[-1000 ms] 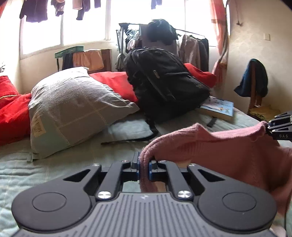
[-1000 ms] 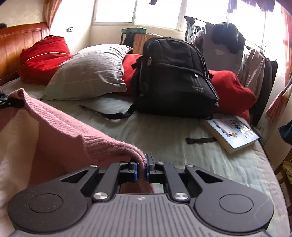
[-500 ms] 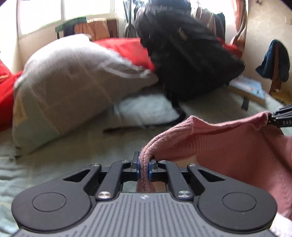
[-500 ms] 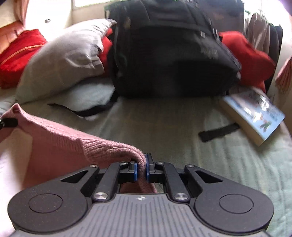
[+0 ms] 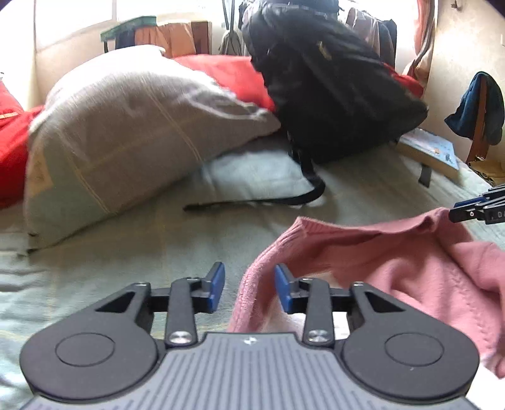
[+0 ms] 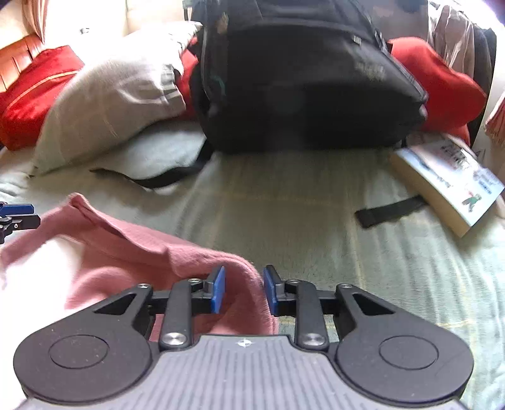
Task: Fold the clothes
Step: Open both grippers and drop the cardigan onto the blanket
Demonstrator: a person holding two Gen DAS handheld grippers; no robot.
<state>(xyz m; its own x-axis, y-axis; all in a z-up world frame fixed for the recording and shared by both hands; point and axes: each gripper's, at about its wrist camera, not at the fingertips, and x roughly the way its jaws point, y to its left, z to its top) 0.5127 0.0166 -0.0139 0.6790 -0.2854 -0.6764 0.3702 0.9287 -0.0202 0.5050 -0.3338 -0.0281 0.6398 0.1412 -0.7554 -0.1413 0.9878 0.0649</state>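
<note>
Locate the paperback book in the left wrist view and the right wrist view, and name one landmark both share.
Left wrist view: the book lies at the right edge, on the bed beside the black backpack.
Right wrist view: the book lies at right, just past the backpack's lower right corner.
Shared landmark: the black backpack, standing mid-bed in both.

Book [image 6: 448,186] cover print blurred; nothing legible.

Daylit bedroom, backlit and slightly smeared

Windows [image 5: 75,19] behind the bed's head blow out to white; the black backpack [image 6: 303,82] loses detail in shadow, the pillow [image 5: 126,126] shows motion blur, and fisheye bending curves both views' dark-cornered edges.
</note>
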